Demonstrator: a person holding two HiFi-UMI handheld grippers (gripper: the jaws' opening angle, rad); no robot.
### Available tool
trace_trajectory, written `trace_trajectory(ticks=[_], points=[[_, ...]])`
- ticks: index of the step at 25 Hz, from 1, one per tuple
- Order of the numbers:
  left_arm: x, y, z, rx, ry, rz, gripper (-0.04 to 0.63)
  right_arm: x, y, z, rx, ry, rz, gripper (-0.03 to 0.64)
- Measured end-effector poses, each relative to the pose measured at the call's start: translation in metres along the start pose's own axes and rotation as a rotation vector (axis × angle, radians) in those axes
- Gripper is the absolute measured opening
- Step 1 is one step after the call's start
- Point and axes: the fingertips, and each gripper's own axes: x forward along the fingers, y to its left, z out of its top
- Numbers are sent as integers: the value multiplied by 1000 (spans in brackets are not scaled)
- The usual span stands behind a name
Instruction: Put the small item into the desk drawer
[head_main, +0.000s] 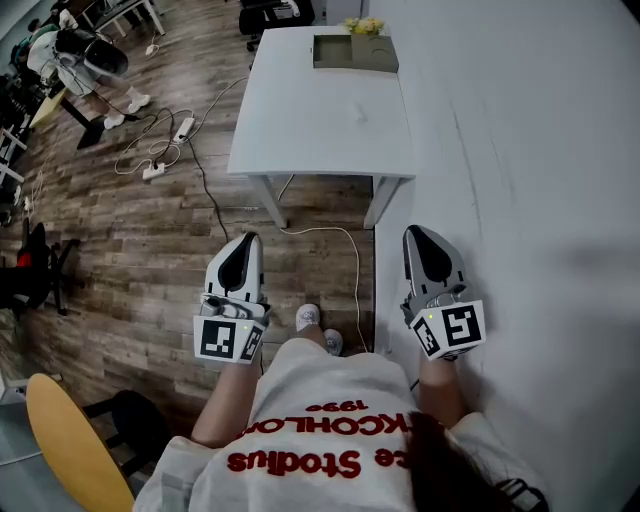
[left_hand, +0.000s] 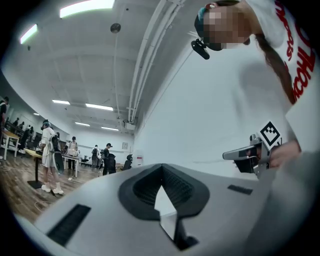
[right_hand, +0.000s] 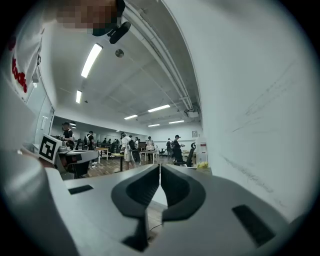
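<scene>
**Both grippers closed and empty, desk straight ahead**

Here we go: the person stands on the brown wood-plank floor with a gripper in each hand, both held out roughly level. The left gripper has its black jaws pressed together at the tips, with nothing caught between them, just a pale gap behind the point. The right gripper matches it, its jaws closed down to a hairline slit and pinching nothing at all.

At twelve o'clock stands the white rectangular desk, well apart from both grippers, with its right edge just beside the plain white wall. At the desk's far end, around one o'clock, sits an olive-green open-topped box. Right at its far rim is a small yellow object, too distant to say what it is.

Round the floor now. At ten o'clock a white power strip lies among looping cables. A white cable runs out from under the desk towards the person's white shoe. At seven o'clock there's a round yellow seat, and at eleven o'clock, well off, another person stands by other desks.
</scene>
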Motion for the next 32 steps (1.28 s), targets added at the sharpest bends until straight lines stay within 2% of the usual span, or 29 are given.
trace_trajectory(ticks=[3,11,32], points=[[7,0,-5,-3,9,-11,6,5,0,-5,36,24,-6,9],[45,1,-11,-18,3,-51,6,33,-12,5,-1,5,-14,9],[241,83,-27,-23,-15,-144,6,192,-111,17,9,6,-103,11]])
